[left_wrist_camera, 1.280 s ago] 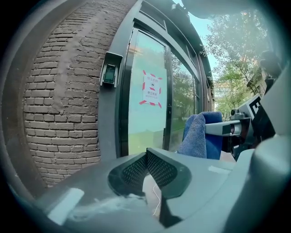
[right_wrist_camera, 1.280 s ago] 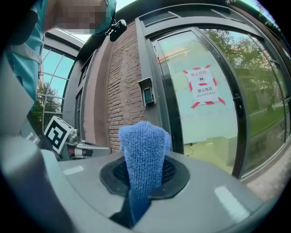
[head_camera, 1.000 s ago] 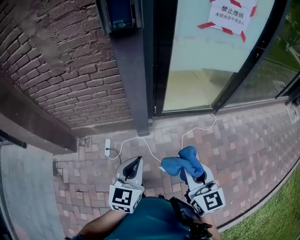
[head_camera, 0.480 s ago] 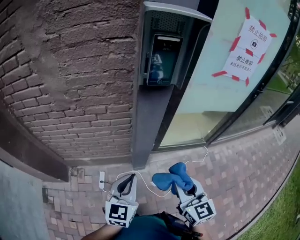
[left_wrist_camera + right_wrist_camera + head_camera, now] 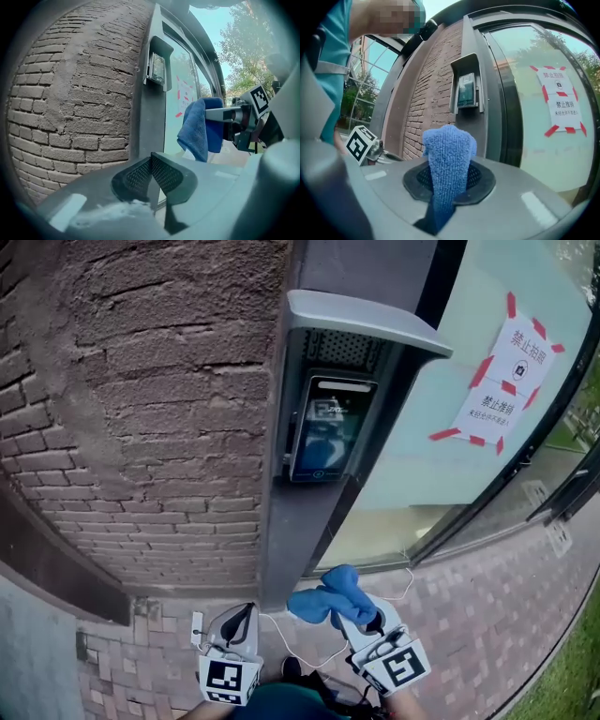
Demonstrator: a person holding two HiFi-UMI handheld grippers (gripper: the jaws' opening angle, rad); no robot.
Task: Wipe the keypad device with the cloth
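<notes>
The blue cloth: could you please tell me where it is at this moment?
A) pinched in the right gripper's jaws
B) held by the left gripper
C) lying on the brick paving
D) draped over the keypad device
A: the right gripper view shows the blue cloth clamped between the jaws of the right gripper, apart from the keypad device.

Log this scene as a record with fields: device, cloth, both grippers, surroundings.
device: keypad device, under a hood on a dark pillar, between the brick wall and the glass door; nothing touches it
cloth: blue cloth, bunched, clear of the device
right: right gripper clamped on the cloth
left: left gripper jaws together, empty
surroundings: paper notice taped to the glass
</notes>
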